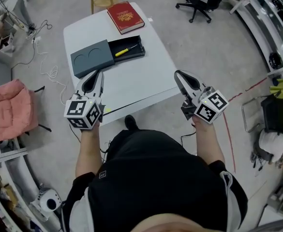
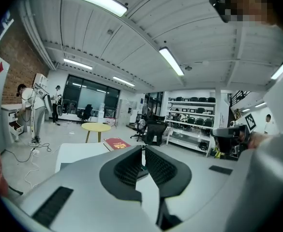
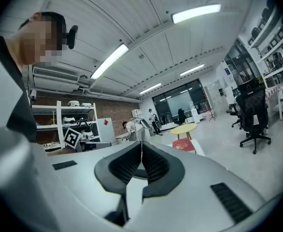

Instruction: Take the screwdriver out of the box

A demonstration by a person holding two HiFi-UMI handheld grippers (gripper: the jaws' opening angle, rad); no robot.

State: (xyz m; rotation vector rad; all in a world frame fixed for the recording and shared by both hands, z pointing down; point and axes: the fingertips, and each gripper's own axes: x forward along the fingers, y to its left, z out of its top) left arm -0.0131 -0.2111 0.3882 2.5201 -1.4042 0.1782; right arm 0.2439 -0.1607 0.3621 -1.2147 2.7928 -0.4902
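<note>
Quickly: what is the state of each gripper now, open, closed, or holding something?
Left gripper: closed, holding nothing.
Right gripper: closed, holding nothing.

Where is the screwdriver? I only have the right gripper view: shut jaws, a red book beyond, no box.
Observer: In the head view the yellow-handled screwdriver lies inside the open black box on the white table, nearer than the red book.
Operator: Where's the lid?
Observer: The grey lid lies at the box's left end, leaving the screwdriver uncovered.
Operator: And the left gripper?
Observer: The left gripper is shut and empty, over the table's near left corner, short of the box.
</note>
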